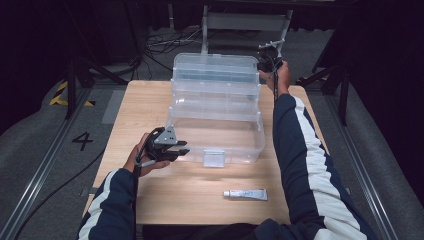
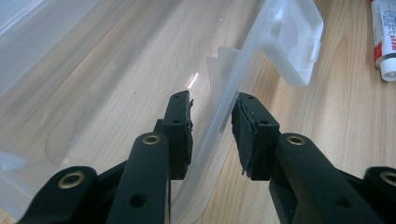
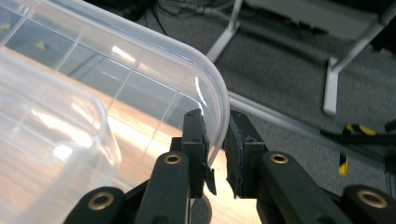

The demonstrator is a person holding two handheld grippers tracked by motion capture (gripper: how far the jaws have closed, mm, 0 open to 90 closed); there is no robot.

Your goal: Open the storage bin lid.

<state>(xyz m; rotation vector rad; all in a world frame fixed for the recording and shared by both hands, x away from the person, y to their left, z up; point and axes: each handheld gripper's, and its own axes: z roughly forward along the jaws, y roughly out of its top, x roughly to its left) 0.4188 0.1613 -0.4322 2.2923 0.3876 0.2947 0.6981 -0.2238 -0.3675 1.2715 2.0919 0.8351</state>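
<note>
Nearest the high camera come two forearms in dark blue sleeves with a white stripe, rising from the bottom edge onto a light wooden table. On the left, the left gripper lies low over the tabletop in the person's hand, its jaws straddling the near left corner of a large clear plastic storage box that stands open on the middle of the table. In the left gripper view the thin front wall of that box's lower tray runs up between the two black jaws; the right-hand pad sits against the wall, while a narrow gap seems to remain at the left-hand one, so whether the wall is truly clamped I cannot tell. A clear latch tab hangs from the box's front rim just beyond the jaws. Further right, near the table's front edge and well apart from the box, lies a small white tube. At the far right corner of the box, the right gripper is held up at the raised lid; in the right gripper view the lid's rounded corner rim passes between the jaws, which stand close on either side of it, with contact unclear.
</note>
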